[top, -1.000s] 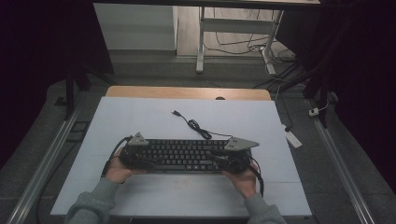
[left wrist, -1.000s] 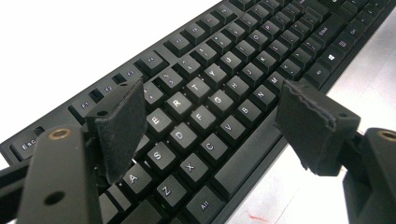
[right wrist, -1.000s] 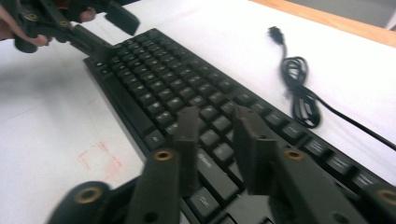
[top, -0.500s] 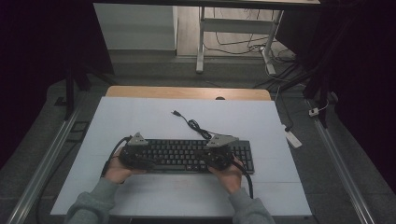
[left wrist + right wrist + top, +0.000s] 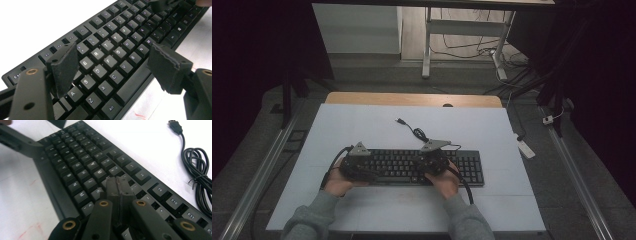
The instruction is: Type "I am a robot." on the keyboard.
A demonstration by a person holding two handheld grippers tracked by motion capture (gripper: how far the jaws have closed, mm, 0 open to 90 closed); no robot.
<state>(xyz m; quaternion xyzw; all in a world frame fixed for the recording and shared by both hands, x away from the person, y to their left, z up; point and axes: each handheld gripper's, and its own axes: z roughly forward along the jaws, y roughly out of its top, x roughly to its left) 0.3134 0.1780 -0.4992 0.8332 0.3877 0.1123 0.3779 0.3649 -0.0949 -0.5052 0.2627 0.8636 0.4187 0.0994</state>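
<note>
On the white bench (image 5: 362,125) the keyboard (image 5: 472,167) lies flat before you, left gripper (image 5: 112,67) spread wide over its letter keys, right gripper (image 5: 117,187) pinched shut on nothing above the middle rows, so press straight down, lightly.

The high view is dim at its edges, with both sides falling to near black, while the white bench (image 5: 362,125) takes even overhead light and looks pale blue-grey. In both gripper views that surface burns out to plain white glare, most strongly along the top. The black keyboard (image 5: 117,50) keeps legible letters in the left gripper view, though its far end softens. In the right gripper view the key legends are smeared, and the near tongs (image 5: 119,192) look soft and grainy.
</note>
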